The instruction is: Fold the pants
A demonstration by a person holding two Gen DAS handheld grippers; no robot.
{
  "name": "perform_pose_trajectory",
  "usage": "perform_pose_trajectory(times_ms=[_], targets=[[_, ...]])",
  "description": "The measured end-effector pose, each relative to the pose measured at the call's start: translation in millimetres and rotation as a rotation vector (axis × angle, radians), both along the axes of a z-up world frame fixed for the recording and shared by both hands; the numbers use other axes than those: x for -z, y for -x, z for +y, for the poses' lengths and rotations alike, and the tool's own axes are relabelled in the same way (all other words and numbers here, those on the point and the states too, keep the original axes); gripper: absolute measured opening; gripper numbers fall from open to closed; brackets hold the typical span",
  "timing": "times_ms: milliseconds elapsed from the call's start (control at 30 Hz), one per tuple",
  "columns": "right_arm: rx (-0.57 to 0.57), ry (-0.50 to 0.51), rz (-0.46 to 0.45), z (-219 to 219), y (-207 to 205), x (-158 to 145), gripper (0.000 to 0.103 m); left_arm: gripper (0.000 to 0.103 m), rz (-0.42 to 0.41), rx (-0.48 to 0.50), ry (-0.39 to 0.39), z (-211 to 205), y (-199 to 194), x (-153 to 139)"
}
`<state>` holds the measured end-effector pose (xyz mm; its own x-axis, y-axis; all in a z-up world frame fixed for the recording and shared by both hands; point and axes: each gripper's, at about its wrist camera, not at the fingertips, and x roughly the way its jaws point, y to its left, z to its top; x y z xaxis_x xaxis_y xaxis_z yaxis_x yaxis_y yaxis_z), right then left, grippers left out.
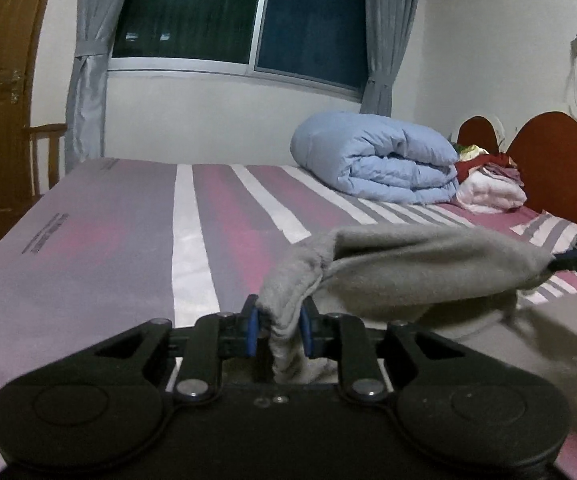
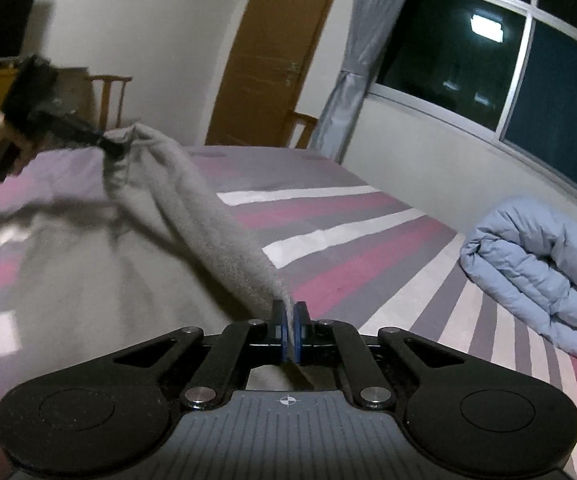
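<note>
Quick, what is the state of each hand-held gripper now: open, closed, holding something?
Left hand-held gripper: closed, holding a bunched edge of the grey pants.
Right hand-held gripper: closed, holding the pants' other end.

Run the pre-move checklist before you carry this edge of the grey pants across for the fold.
1. Left gripper grip: ok, blue pads shut on a bunched corner of the grey pants.
2. Right gripper grip: ok, pads shut on a thin edge of the same cloth.
3. Edge between the two grippers: ok, lifted off the striped bedsheet and stretched, with only slight sag.
4. Rest of the pants on the bed: cannot tell, that part is blurred.
5. Landing space: ok, the folded blue duvet and clothes pile lie apart, near the headboard.
</note>
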<state>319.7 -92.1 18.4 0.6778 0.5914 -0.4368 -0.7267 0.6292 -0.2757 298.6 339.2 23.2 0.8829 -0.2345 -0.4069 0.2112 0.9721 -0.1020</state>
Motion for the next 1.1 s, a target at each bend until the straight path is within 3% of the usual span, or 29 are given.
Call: perform_pose_trajectory(times_ms=[133,200,300,333,367,400,433,467,500,533,567,600,733,867,1033,1100], targets=[[-0.001,0.01,0.001,0,56,28,0.004,0.012,0.047,-0.027,-0.037,-7,33,11],[0.011,0.018,0.02,1,83,47,0.005,0.018,0.104,-0.071,-0.015,-7,50,24],[0.083,0.001,0.026,-5,115,71,0.008,0.02,0.185,-0.171,0.035,-6,76,42],[0.111,-0.019,0.027,-8,125,75,0.016,0.024,0.205,-0.21,0.048,-7,83,46],[0.141,-0.045,0.033,-13,129,76,0.05,0.028,0.216,-0.236,0.065,-8,91,48],[0.179,-0.086,0.036,-18,135,76,0.092,0.031,0.217,-0.259,0.084,-9,99,48],[0.214,-0.142,0.027,-24,140,74,0.1,0.042,0.204,-0.289,0.111,-10,106,45],[0.232,-0.193,0.033,-30,142,71,0.099,0.053,0.187,-0.317,0.148,-9,113,42],[0.257,-0.25,0.096,-36,137,68,0.091,0.055,0.176,-0.337,0.191,-10,116,38],[0.282,-0.302,0.166,-41,129,66,0.081,0.055,0.171,-0.342,0.228,-11,117,35],[0.311,-0.349,0.222,-46,121,65,0.058,0.055,0.17,-0.34,0.253,-12,116,33],[0.351,-0.4,0.282,-50,110,65,0.051,0.054,0.177,-0.341,0.271,-12,112,31],[0.451,-0.557,0.45,-61,77,72,0.051,0.048,0.243,-0.341,0.365,-10,80,37],[0.474,-0.603,0.539,-54,60,78,0.051,0.046,0.302,-0.377,0.417,-3,62,58],[0.512,-0.68,0.666,-59,29,88,0.051,0.043,0.317,-0.419,0.463,6,61,69],[0.512,-0.672,0.674,-54,22,89,0.051,0.043,0.315,-0.421,0.462,7,60,69]])
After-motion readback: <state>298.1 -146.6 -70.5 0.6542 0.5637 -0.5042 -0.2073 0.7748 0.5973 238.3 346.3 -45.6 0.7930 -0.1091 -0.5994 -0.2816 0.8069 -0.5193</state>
